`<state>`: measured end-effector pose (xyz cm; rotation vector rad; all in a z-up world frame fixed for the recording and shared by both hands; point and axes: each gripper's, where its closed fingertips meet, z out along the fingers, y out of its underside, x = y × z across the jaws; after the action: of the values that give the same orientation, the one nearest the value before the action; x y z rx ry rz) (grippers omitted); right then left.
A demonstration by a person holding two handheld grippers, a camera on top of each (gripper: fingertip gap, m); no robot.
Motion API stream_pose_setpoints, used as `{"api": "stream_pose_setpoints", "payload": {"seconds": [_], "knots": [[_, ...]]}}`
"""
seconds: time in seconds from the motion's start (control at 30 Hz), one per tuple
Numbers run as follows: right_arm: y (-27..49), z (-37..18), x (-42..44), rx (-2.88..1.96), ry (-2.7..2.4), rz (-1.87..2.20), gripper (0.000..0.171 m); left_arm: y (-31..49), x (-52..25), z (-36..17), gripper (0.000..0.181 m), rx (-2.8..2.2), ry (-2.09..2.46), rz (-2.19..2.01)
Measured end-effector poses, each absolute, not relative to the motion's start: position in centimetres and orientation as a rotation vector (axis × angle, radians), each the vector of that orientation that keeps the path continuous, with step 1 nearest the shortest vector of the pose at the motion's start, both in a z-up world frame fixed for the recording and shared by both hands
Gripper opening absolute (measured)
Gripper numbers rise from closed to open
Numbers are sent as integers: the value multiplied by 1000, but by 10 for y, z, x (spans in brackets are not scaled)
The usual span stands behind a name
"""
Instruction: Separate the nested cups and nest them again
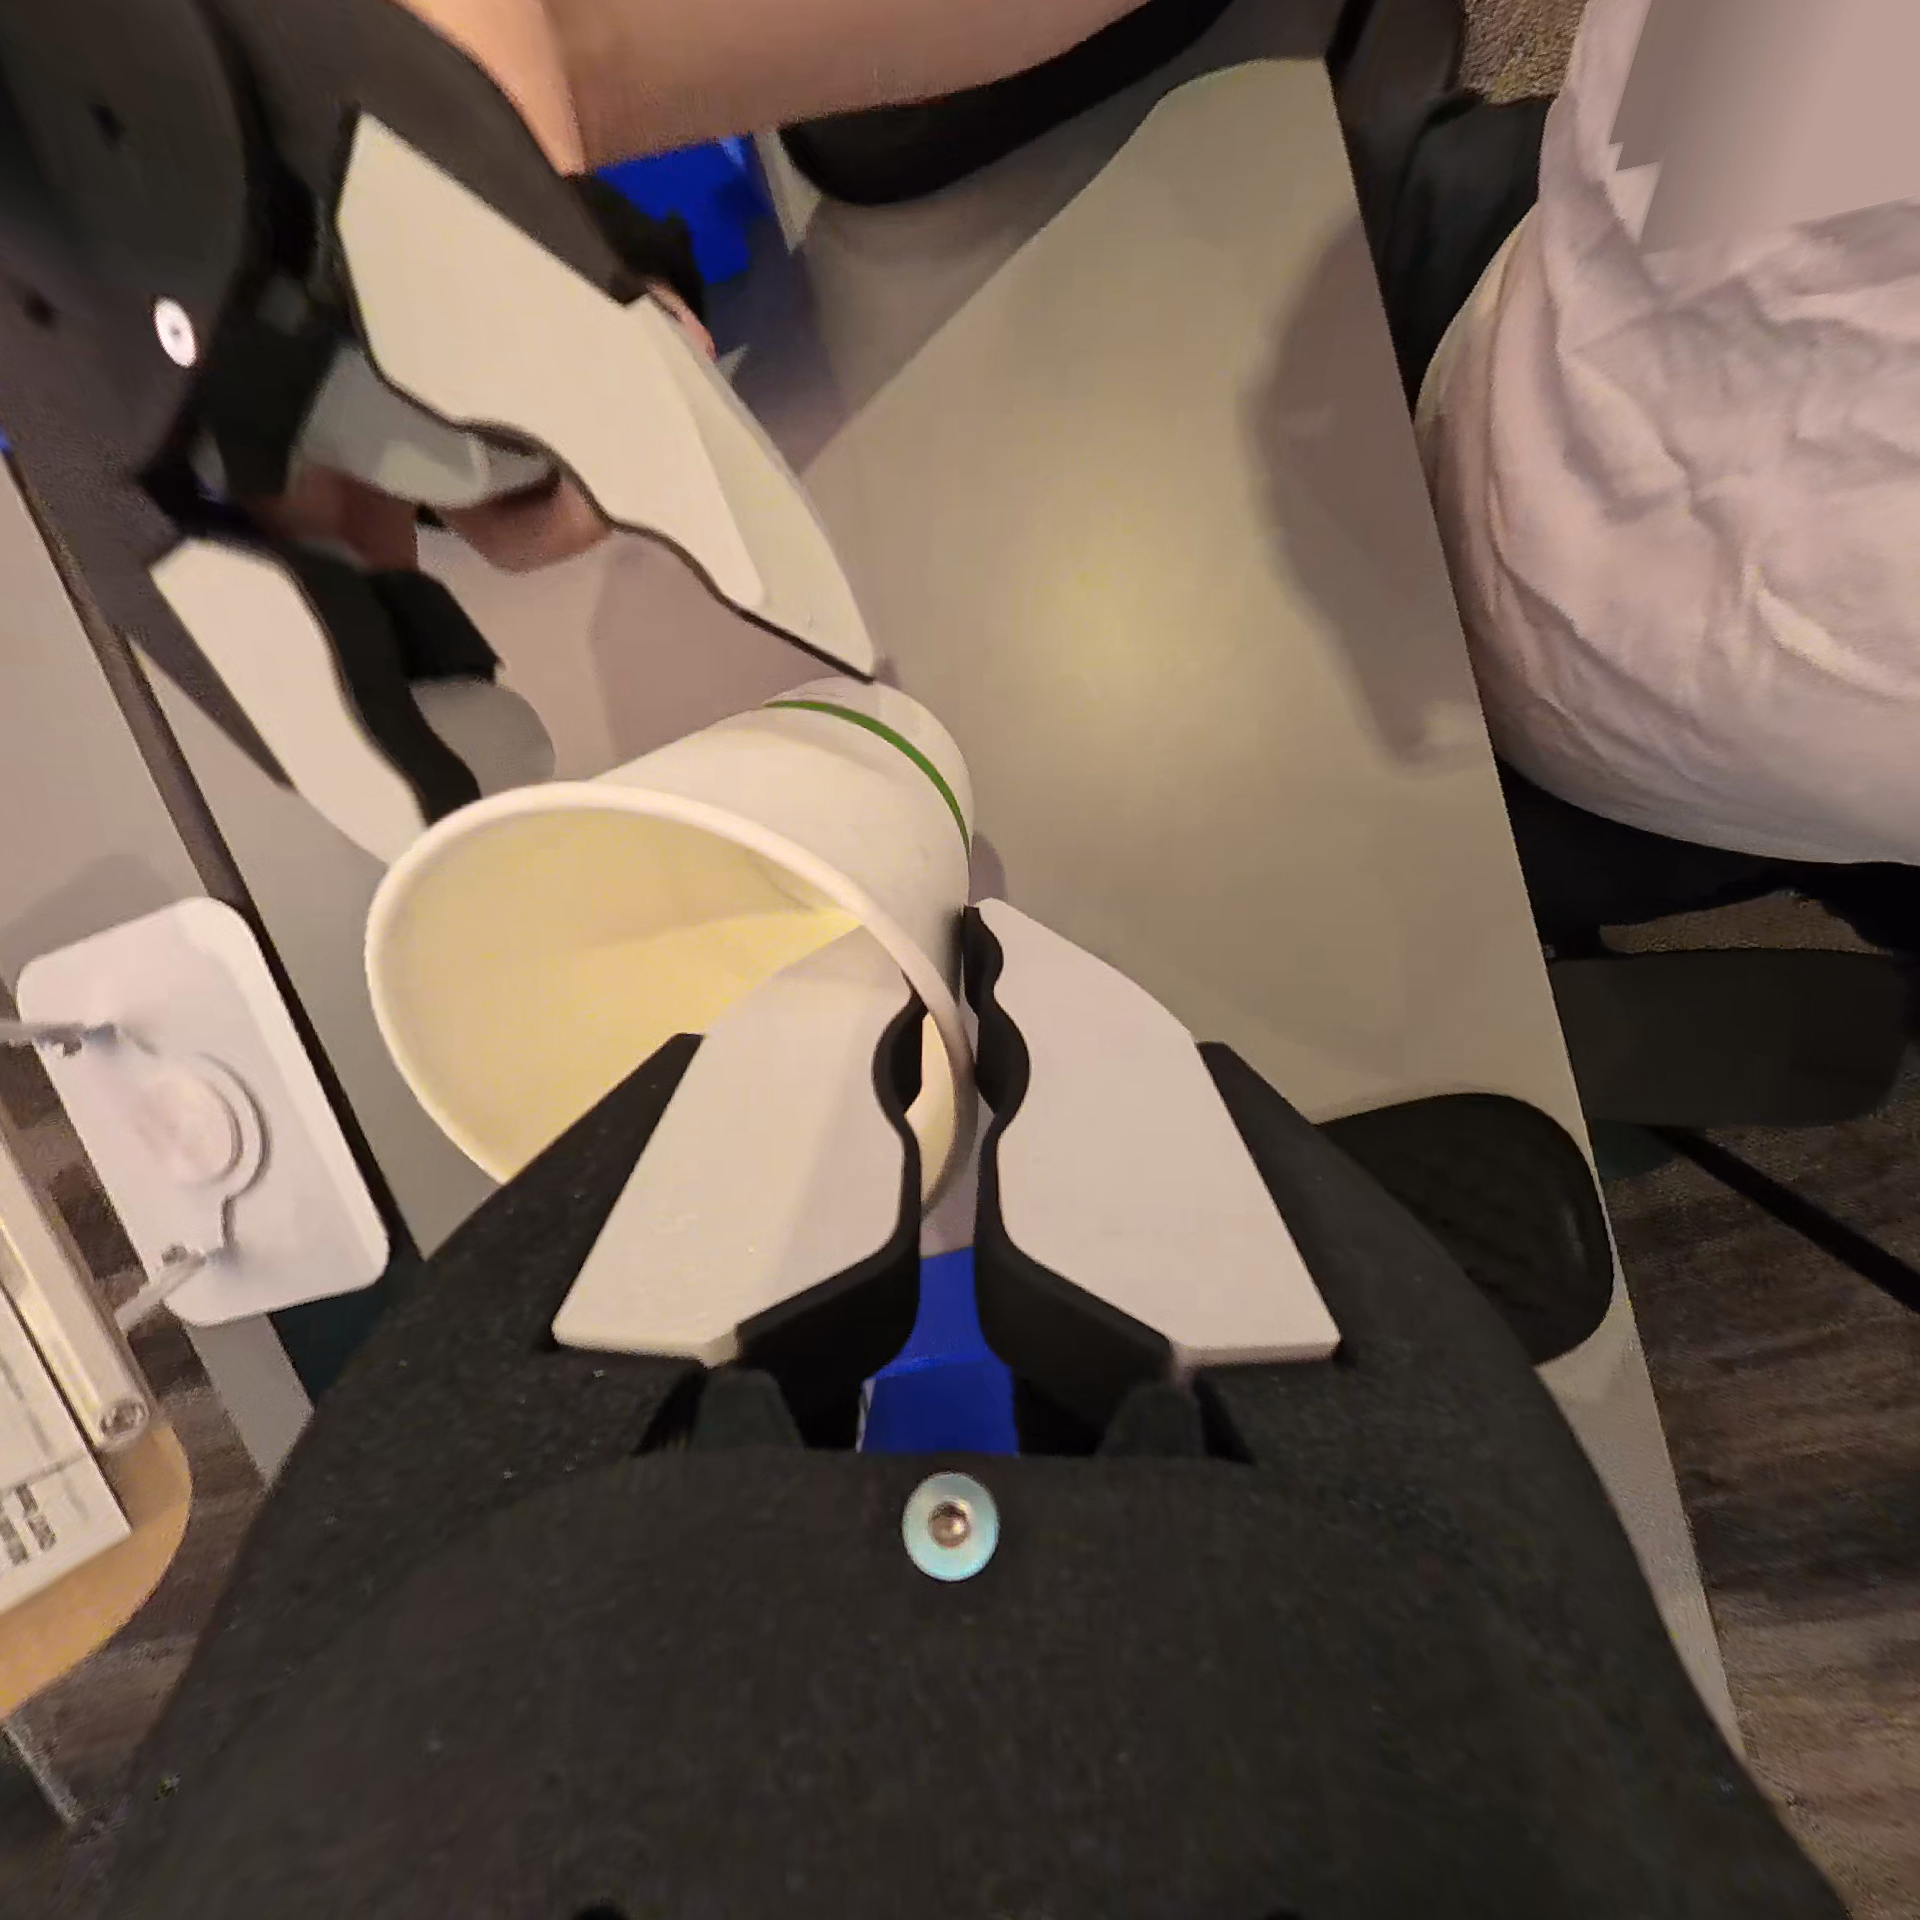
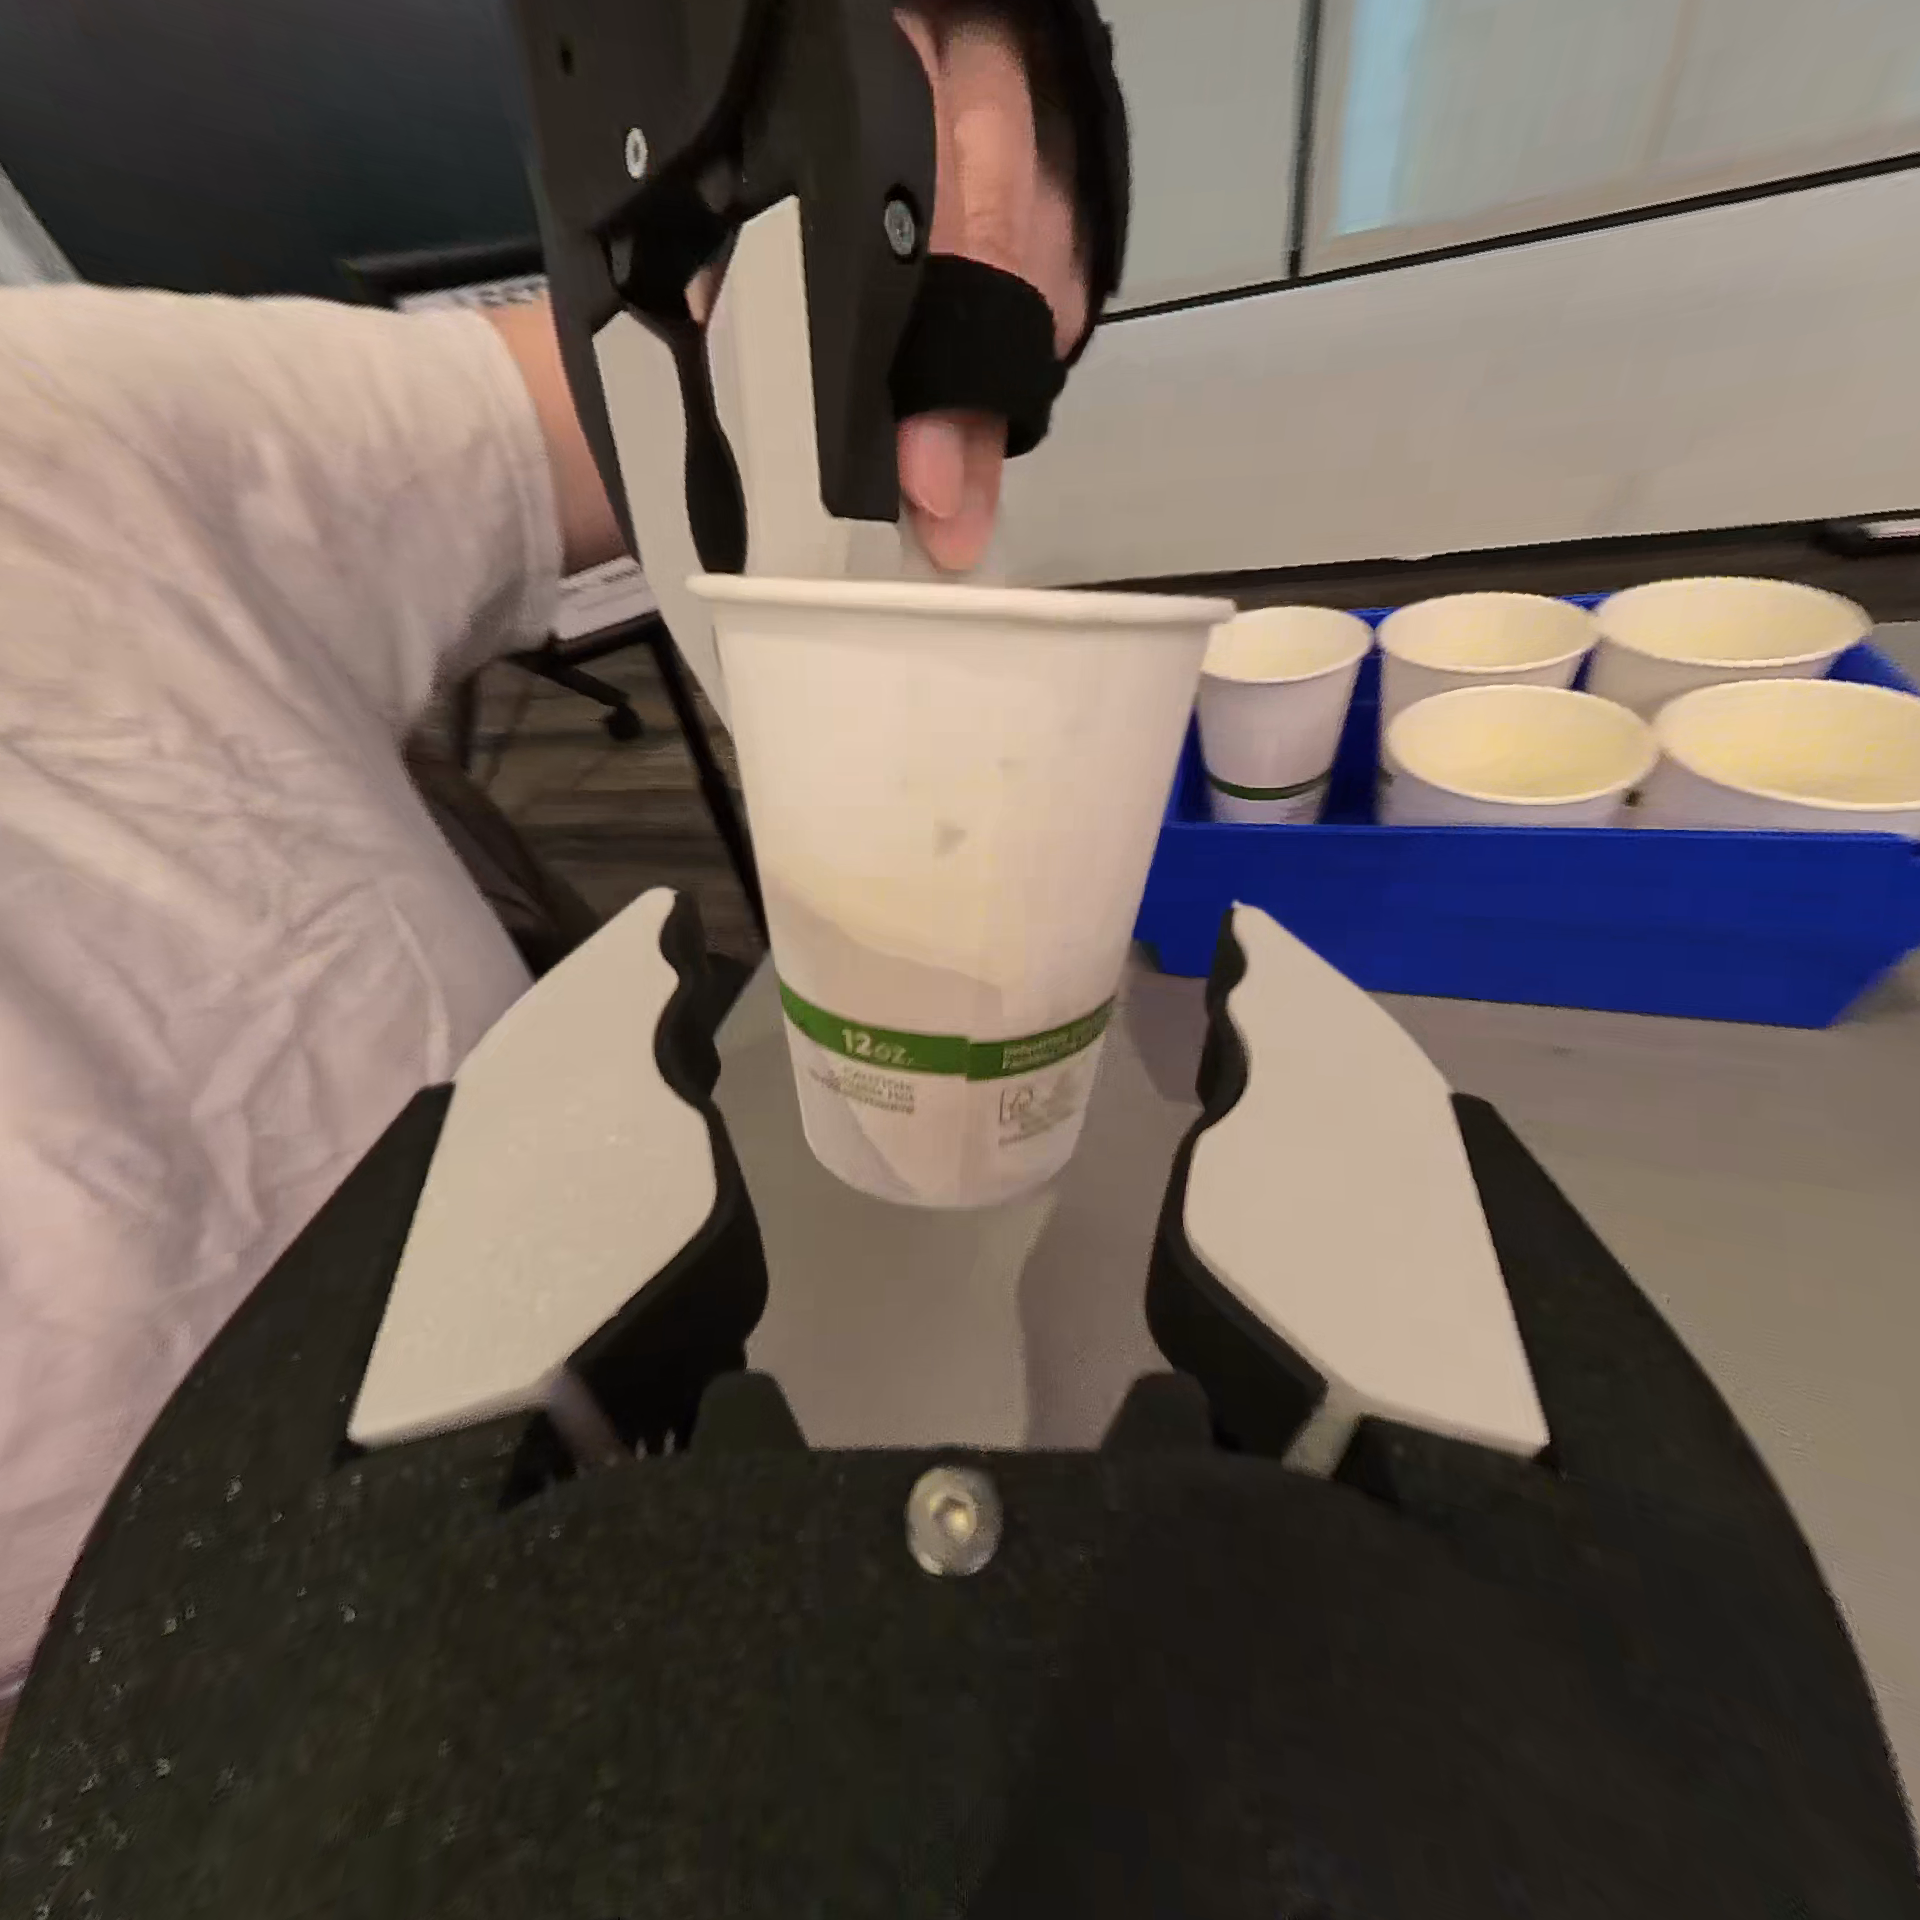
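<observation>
The left hand-held gripper point(image 1: 940, 997) is clamped on the rim and wall of a white paper cup point(image 1: 686, 914), one finger inside the mouth and one outside. From its own camera the cup lies tilted ahead of the fingers, mouth turned back toward the lens, green band at the far end. It hangs clear above the grey counter point(image 1: 1195, 675).

Seen from the right wrist view, that same cup point(image 2: 951, 883) hangs upright, held from above by the left hand-held gripper point(image 2: 831, 551), its base just ahead of and between the spread fingers of the right hand-held gripper point(image 2: 951, 1029). The right one is wide open and touches nothing. Whether a second cup sits nested inside the held one cannot be told with certainty; a faint inner shadow low in the wall suggests one may.

Beyond and to the right of the right hand-held gripper, a blue bin point(image 2: 1507, 914) holds several more cups point(image 2: 1517, 748), well apart from the action.

The step in hand looks like the separating grasp: the right hand-held gripper needs to move forward, close on the lower body near the green band, then pull down while the left keeps its hold on the rim. Squeezing too hard would crush the thin wall.
</observation>
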<state>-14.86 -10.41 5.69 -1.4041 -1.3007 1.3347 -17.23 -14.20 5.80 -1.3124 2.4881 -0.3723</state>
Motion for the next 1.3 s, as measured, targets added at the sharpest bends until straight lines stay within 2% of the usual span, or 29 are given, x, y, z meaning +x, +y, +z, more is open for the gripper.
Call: {"api": "stream_pose_setpoints", "payload": {"seconds": [0.33,0.8,1.0,1.13,1.3], "knots": [[-134,31,-164,-1385,-1517,1444,90,-160,-161,49,4,-1221,2577,-406],[-142,30,-168,-1382,-1559,1556,88,-168,-161,48,5,-1243,2566,-403],[-132,30,-166,-1435,-1506,1589,87,-160,-148,62,30,-1267,2409,-447],[-116,34,-151,-1468,-1460,1474,87,-143,-142,94,46,-1255,2186,-440],[-70,77,-73,-1482,-1197,1084,88,-121,-160,129,47,-1317,1904,-485]]}}
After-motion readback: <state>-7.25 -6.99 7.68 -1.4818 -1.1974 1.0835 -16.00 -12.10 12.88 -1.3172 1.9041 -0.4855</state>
